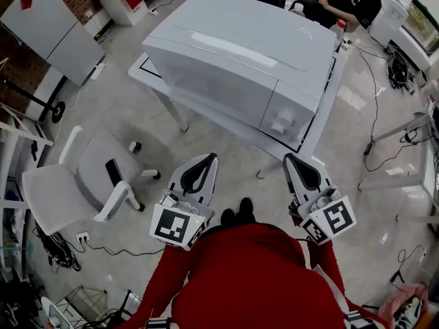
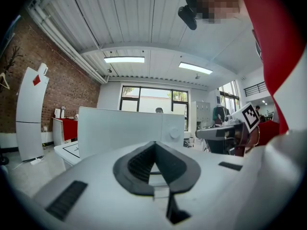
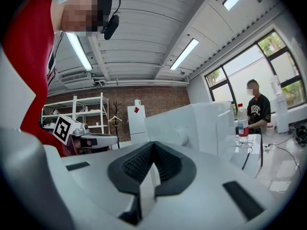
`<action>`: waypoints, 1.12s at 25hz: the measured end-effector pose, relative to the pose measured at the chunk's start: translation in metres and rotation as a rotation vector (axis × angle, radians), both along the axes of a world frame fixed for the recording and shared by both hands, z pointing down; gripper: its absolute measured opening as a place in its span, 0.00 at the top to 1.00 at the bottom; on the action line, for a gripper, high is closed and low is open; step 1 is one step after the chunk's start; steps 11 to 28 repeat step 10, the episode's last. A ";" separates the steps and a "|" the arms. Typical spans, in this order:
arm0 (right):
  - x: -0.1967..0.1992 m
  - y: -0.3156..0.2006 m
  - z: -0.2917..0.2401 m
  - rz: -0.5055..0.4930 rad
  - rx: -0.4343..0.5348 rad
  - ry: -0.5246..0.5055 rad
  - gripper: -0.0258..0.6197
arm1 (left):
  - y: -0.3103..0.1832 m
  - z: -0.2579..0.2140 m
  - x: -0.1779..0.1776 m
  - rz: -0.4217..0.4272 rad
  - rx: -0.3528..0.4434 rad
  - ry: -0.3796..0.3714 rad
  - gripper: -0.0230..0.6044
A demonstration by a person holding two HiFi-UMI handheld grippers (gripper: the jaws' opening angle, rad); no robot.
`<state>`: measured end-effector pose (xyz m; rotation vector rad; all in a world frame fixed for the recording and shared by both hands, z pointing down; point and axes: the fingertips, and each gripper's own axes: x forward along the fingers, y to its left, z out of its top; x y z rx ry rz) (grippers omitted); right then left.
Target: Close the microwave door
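Note:
The white microwave (image 1: 240,53) stands on a white table (image 1: 206,118). Its door (image 1: 219,91) lies flush with the front, beside a panel with a round knob (image 1: 281,123). My left gripper (image 1: 210,157) and right gripper (image 1: 289,158) hang side by side close to my body, over the floor and short of the table, both pointing at the microwave. Both are shut with nothing in them. The microwave (image 2: 124,128) faces my left gripper (image 2: 154,144) in the left gripper view. In the right gripper view the microwave (image 3: 192,121) rises beyond my right gripper (image 3: 153,144).
A white office chair (image 1: 89,184) carrying a dark flat object (image 1: 113,172) stands on the floor to my left. Seated people are behind the table, with a bottle (image 1: 341,26) near its far corner. Cables (image 1: 374,94) trail over the floor at right. A white cabinet (image 1: 48,19) stands far left.

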<state>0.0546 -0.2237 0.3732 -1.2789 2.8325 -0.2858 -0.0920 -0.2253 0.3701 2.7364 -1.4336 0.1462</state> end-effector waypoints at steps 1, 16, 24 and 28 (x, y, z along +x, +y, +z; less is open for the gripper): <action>0.000 0.000 0.000 0.001 0.000 0.002 0.94 | 0.000 0.000 0.000 -0.001 0.000 -0.001 0.95; 0.002 0.000 -0.001 0.013 0.000 0.004 0.94 | 0.002 0.001 -0.002 -0.010 -0.005 -0.006 0.95; 0.002 0.000 -0.001 0.013 0.000 0.004 0.94 | 0.002 0.001 -0.002 -0.010 -0.005 -0.006 0.95; 0.002 0.000 -0.001 0.013 0.000 0.004 0.94 | 0.002 0.001 -0.002 -0.010 -0.005 -0.006 0.95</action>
